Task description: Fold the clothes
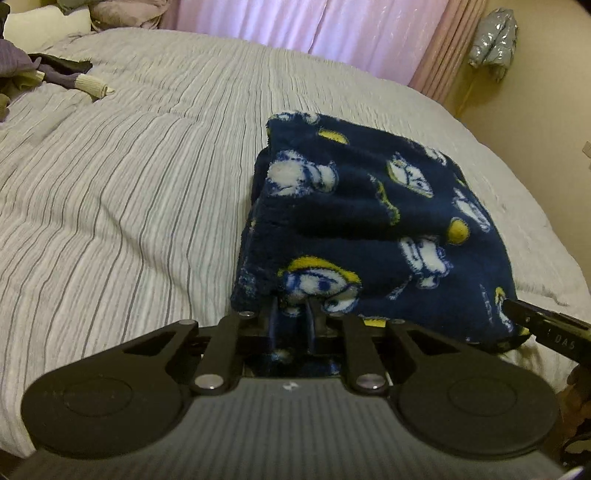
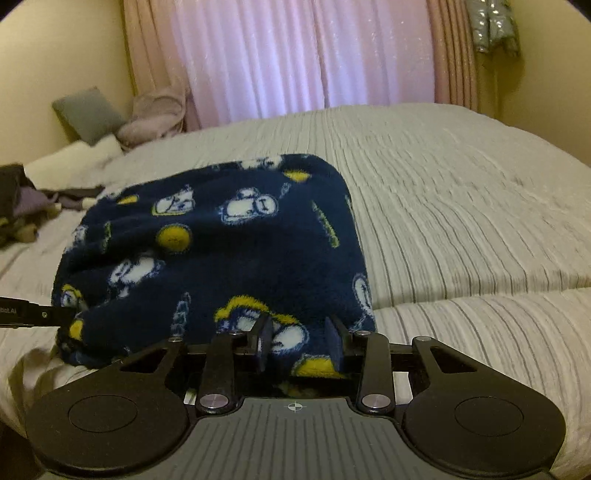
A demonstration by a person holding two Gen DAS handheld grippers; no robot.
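Observation:
A navy fleece garment [image 1: 369, 206] printed with white and yellow cartoon figures lies folded into a thick bundle on the striped bed cover [image 1: 129, 166]. My left gripper [image 1: 292, 310] is shut on its near left corner, with fleece pinched between narrow jaws. In the right wrist view the same garment [image 2: 221, 240] fills the centre, and my right gripper [image 2: 300, 338] holds its near right edge, a thick fold filling the gap between the pads. Each gripper's black tip shows in the other view, at the garment's side.
A pile of dark and purple clothes [image 1: 22, 70] lies at the far left of the bed. Pillows and a grey cushion [image 2: 86, 114] rest against the wall. Pink curtains [image 1: 314, 26] hang behind, with a silver jacket [image 1: 493, 40] on the wall at right.

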